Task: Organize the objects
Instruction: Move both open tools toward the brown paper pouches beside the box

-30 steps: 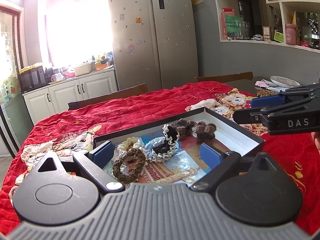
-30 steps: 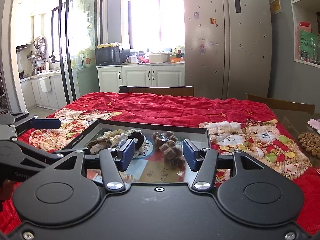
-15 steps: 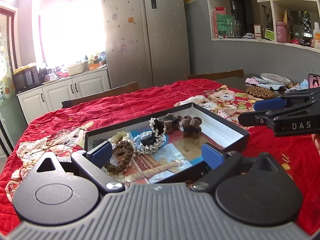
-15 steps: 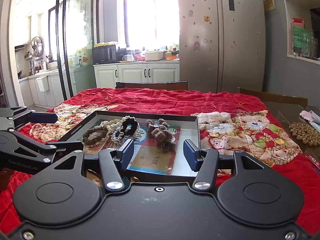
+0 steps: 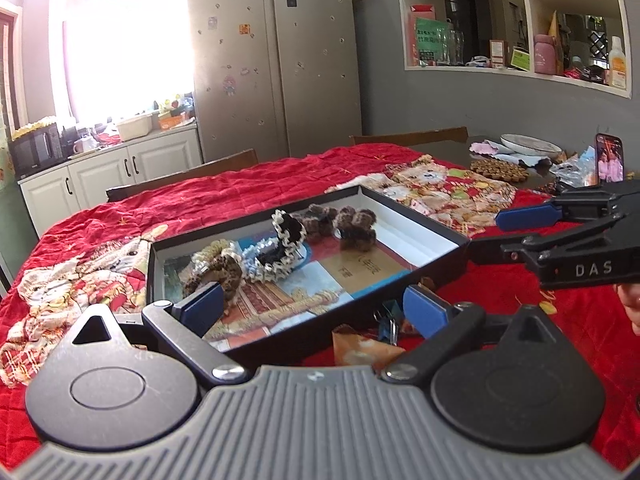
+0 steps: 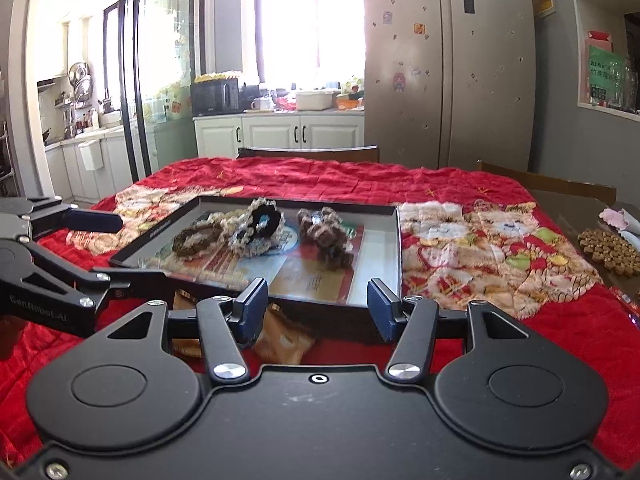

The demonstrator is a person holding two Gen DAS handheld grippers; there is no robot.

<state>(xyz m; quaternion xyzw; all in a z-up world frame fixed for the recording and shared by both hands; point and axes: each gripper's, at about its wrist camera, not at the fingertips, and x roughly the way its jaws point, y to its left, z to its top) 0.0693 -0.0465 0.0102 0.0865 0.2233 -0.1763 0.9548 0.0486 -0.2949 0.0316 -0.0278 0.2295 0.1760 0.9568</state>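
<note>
both your left gripper and right gripper gape empty. the scrunchies lie in the black tray; reach low and your fingers could snag its near wall.

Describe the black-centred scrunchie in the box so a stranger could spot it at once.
On the red quilted tablecloth lies a shallow black box with a white inside, holding several fabric hair ties. The one you want, the black-centred scrunchie, stands up on edge near the middle. Its dark centre ringed by a cream ruffled edge separates it from the flat brown scrunchie and the brown pom-pom tie.
</note>
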